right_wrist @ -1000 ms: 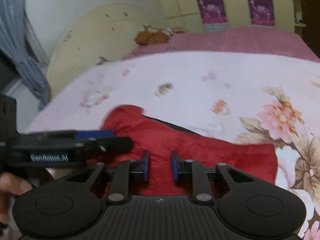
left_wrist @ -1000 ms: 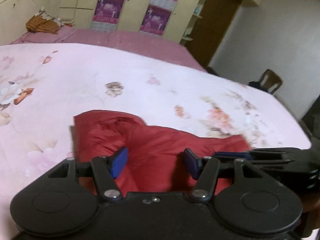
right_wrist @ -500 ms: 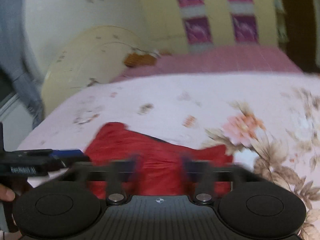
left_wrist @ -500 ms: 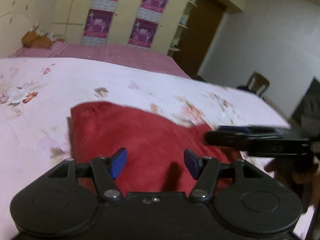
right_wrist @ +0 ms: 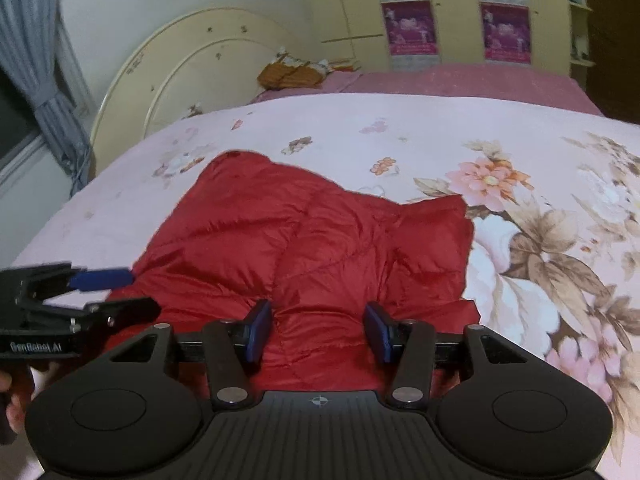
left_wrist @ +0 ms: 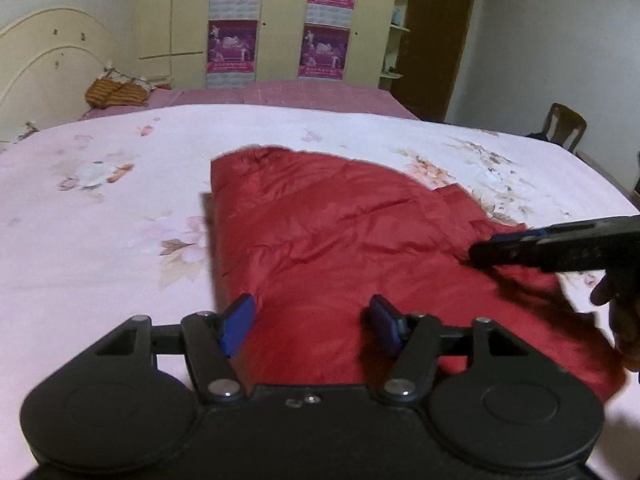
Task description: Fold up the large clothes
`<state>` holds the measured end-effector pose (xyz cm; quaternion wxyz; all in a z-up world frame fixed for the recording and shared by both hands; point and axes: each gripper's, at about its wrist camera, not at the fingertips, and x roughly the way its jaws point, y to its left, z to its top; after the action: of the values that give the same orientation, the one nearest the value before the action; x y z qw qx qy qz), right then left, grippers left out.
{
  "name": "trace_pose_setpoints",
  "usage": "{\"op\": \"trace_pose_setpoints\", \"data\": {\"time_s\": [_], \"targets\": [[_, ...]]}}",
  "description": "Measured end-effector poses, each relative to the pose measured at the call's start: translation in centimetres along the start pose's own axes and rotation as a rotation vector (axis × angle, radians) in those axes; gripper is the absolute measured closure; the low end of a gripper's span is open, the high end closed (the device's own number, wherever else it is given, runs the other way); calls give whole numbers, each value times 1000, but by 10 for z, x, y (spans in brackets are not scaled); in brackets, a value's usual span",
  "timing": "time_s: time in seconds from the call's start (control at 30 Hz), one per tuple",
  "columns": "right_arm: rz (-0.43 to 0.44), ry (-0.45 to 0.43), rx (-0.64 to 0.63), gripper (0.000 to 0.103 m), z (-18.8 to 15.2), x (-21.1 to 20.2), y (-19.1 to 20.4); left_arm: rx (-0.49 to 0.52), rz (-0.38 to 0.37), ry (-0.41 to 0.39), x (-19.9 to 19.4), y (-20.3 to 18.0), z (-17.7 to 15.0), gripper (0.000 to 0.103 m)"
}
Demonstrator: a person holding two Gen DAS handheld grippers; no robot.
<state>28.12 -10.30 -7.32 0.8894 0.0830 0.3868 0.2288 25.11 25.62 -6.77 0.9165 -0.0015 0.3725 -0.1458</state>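
Lying on floral bedsheet [left_wrist: 100, 240], red jacket [left_wrist: 340, 240], wardrobe w/ posters [left_wrist: 280, 20] behind

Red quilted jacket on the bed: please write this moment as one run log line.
item: red quilted jacket flat on floral bedsheet | left tool: open, empty | right tool: open, jaws just closing, empty

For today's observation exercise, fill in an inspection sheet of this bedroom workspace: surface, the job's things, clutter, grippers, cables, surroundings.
Surface: bed covered by a pink floral sheet.
Job's things: red quilted jacket lying folded and puffy on the sheet.
Clutter: orange striped bundle by the headboard.
Grippers: left gripper open above the jacket, nothing between its pads; right gripper open, jaws have just been closing, jacket under them, not pinched.
Cables: nothing seen.
Surroundings: wardrobe with purple posters, brown door, chair, grey curtain.
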Motion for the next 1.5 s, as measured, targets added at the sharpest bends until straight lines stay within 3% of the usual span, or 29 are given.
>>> {"op": "trace_pose_setpoints", "data": {"time_s": [0.13,0.27,0.37,0.43,0.53,0.63,0.83,0.87,0.9,1.0,1.07,1.13,1.23,1.5], "targets": [[60,-68,-19,53,-14,-55,14,-5,-56,-76,-40,-12,-13,43],[103,-42,-81,53,-42,-70,33,23,-105,-96,-50,-32,-32,43],[106,-50,-80,53,-61,-83,39,38,-108,-92,-55,-44,-48,43],[114,-56,-91,53,-71,-92,42,76,-71,-74,-53,-49,-57,42],[45,-3,-144,53,-89,-81,44,61,-51,-61,-46,-44,-68,39],[35,21,-98,54,-99,-71,36,77,-30,-66,-47,-46,-74,40],[33,24,-17,54,-98,-79,21,17,-1,-56,-59,-33,-77,40],[29,-11,-6,70,-96,-89,22,-4,-8,-71,-63,-30,-74,42],[20,-50,4,75,-89,-96,19,-10,-10,-90,-66,-29,-72,42],[-39,-151,49,79,-62,-94,9,-18,-7,-108,-60,-28,-59,42],[-57,-174,85,81,-46,-81,0,-22,1,-101,-51,-29,-54,40],[-62,-134,99,81,-36,-59,-7,-34,21,-65,-40,-28,-53,40],[-127,-3,107,83,-36,-23,-19,-62,34,-66,-40,-27,-57,40],[-104,-64,127,83,-54,-70,-17,-144,63,-64,-54,-28,-67,40]]}}
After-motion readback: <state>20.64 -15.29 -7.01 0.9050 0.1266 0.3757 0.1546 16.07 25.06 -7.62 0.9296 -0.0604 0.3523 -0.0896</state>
